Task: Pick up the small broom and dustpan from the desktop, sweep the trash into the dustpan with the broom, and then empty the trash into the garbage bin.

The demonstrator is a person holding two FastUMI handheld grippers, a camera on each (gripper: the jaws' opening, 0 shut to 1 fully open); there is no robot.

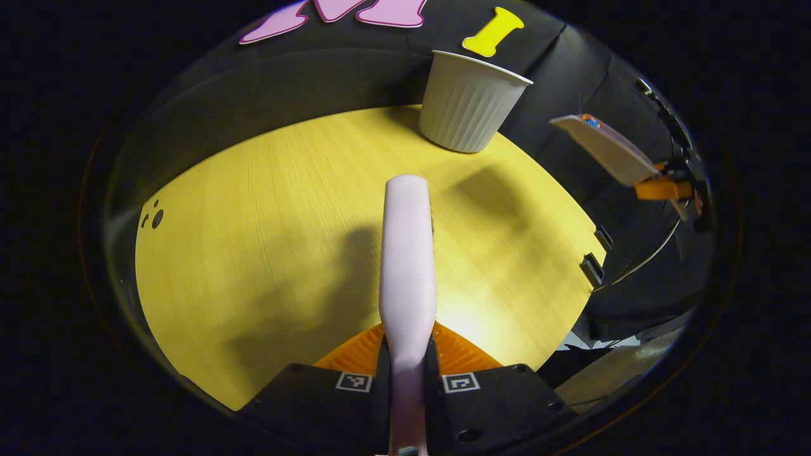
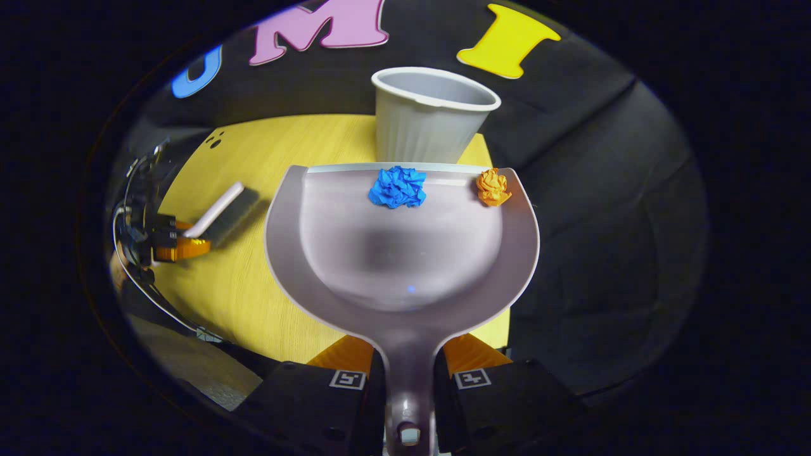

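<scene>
Gripping the dustpan (image 2: 405,253) by its handle, the right gripper (image 2: 408,373) has both fingers clenched on it, the pan stretching straight ahead of them, raised beside the tabletop's (image 2: 279,152) far right corner. A blue paper ball (image 2: 398,187) and an orange paper ball (image 2: 493,187) lie against the pan's front lip, just short of the garbage bin (image 2: 431,120) on that corner. The left gripper (image 1: 408,373) clamps the broom (image 1: 407,266) handle, which points forward over the tabletop's middle.
</scene>
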